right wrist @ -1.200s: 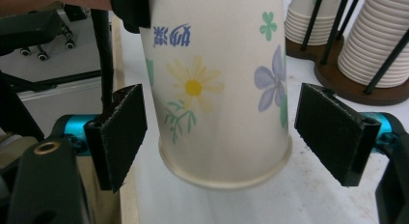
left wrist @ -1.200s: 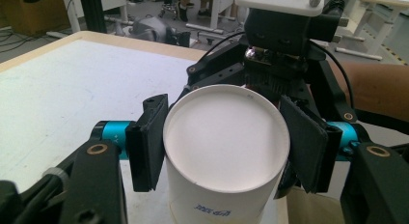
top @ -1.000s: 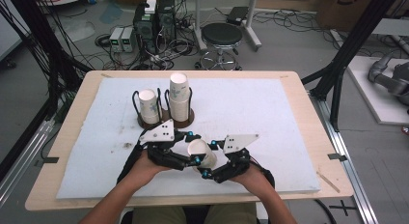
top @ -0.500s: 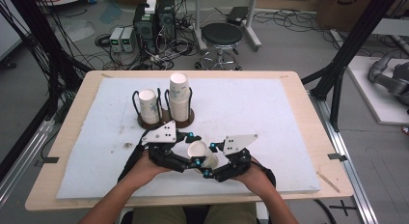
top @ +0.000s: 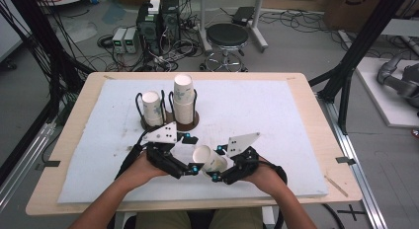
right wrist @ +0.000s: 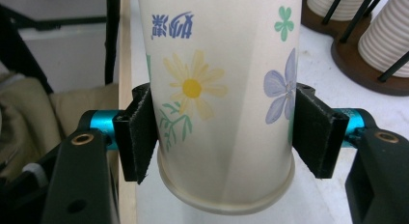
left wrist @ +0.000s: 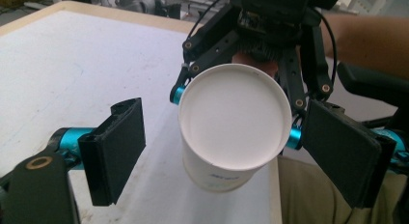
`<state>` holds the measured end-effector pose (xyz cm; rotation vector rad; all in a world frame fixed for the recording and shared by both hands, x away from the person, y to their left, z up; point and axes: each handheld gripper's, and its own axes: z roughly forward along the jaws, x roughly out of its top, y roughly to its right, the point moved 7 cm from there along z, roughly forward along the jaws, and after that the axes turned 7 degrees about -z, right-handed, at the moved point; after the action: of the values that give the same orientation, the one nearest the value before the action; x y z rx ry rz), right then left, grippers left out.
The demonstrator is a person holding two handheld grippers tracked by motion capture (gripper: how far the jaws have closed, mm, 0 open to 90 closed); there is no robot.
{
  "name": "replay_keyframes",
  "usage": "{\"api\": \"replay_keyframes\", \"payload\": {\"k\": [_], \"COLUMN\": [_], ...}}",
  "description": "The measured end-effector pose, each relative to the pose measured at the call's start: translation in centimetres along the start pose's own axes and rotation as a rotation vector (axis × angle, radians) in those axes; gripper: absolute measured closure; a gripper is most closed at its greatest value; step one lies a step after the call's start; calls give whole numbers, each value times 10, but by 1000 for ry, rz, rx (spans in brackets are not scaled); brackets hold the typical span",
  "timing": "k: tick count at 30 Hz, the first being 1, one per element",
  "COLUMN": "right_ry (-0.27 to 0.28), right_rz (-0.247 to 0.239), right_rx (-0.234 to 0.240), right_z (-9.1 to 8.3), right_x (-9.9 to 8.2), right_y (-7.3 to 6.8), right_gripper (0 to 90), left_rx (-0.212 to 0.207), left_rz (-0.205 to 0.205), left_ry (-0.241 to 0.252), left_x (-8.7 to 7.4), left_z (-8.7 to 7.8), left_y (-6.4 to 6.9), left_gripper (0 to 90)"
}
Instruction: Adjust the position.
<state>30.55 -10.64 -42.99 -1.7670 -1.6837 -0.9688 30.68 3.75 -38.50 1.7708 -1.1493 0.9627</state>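
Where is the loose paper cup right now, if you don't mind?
In the high view, the paper cup sits near the table's front edge, clamped by the right gripper, beside the opened left gripper.

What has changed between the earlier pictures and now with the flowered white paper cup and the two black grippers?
The flowered white paper cup passed from one gripper to the other. The right gripper has just closed its jaws on the cup's sides. The left gripper has just opened, so its pads stand clear of the cup. Both hands hardly moved. The two cup stacks in the brown wire holder stayed as they were.
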Motion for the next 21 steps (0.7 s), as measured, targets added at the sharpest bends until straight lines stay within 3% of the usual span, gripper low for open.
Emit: {"api": "replay_keyframes", "payload": {"k": [7, 11, 21], "right_ry": [-61, -82, -215], "right_rz": [-37, -52, -123], "right_rx": [18, 28, 65], "right_z": [-3, -4, -1], "right_x": [4, 6, 12], "right_y": [4, 5, 5], "right_gripper": [327, 327, 328], "left_rx": [-9, -34, -47], "left_rz": [1, 6, 29], "left_ry": [-19, -42, -97], "left_x": [-1, -2, -4], "left_z": [-4, -4, 0], "left_y": [-1, 0, 1], "left_gripper": [156, 156, 159]}}
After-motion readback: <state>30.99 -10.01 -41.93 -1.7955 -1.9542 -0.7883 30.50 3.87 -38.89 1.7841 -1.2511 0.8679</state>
